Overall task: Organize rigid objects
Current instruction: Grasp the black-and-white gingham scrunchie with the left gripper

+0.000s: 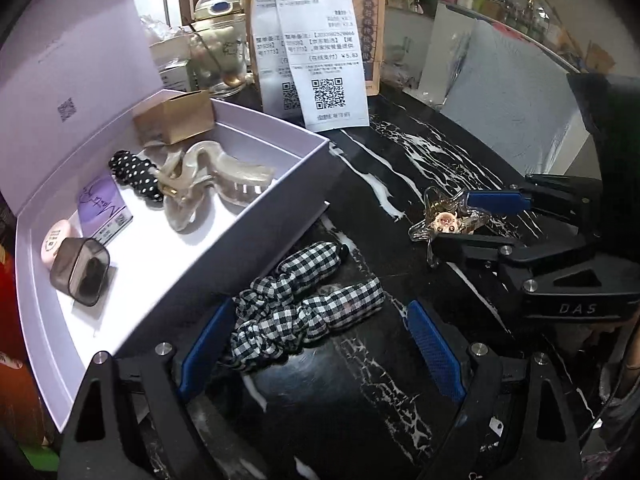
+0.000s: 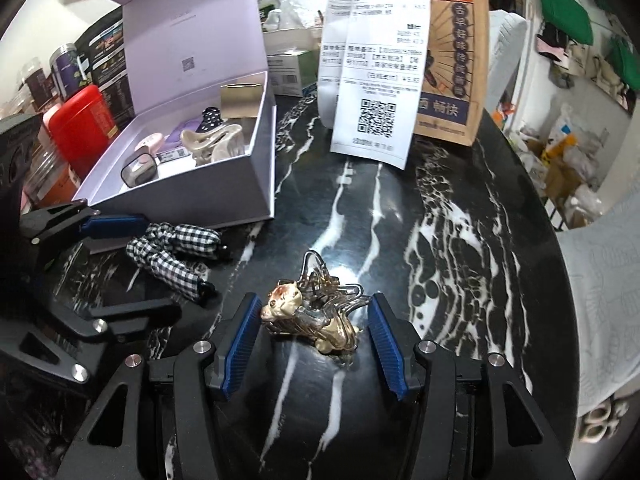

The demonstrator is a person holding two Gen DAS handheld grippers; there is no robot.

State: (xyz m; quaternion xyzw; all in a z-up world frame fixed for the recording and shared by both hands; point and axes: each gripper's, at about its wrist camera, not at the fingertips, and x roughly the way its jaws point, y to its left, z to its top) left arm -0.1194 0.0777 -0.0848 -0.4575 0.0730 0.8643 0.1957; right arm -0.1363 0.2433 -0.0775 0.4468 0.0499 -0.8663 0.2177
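A: Nearest first. What sits between the left gripper's (image 1: pixel 320 344) fingers?

B: One checked scrunchie (image 1: pixel 304 304) on the black marble bench (image 1: pixel 400 168), lying between the two blue pads. The fingers are spread wide and neither pad presses on it; the left pad is just beside the cloth.

A: And the right gripper (image 2: pixel 312 340)?

B: Its fingers straddle one clear star clip (image 2: pixel 316 308) with a small gold figure on it. The left pad looks to be touching the figure's head; the right pad stands just off the clip's edge. So it is not clamped, and the clip rests on the bench.

A: Count what is in the box.

B: The lilac box (image 1: pixel 256 216) lies open just beyond the scrunchie, lid (image 1: pixel 72 64) upright. Inside I count six things: one smoky plastic case (image 1: pixel 80 272) nearest, one pink round thing (image 1: pixel 54 242) beside it, one purple card (image 1: pixel 104 208), one dotted scrunchie (image 1: pixel 136 174), one big beige claw clip (image 1: pixel 212 180) and one gold carton (image 1: pixel 176 114) in the far corner.

A: Farther back?

B: One paper bag (image 2: pixel 452 60) with two receipts (image 2: pixel 376 64) hanging down its front, and one glass jug (image 1: pixel 218 44) behind the box.
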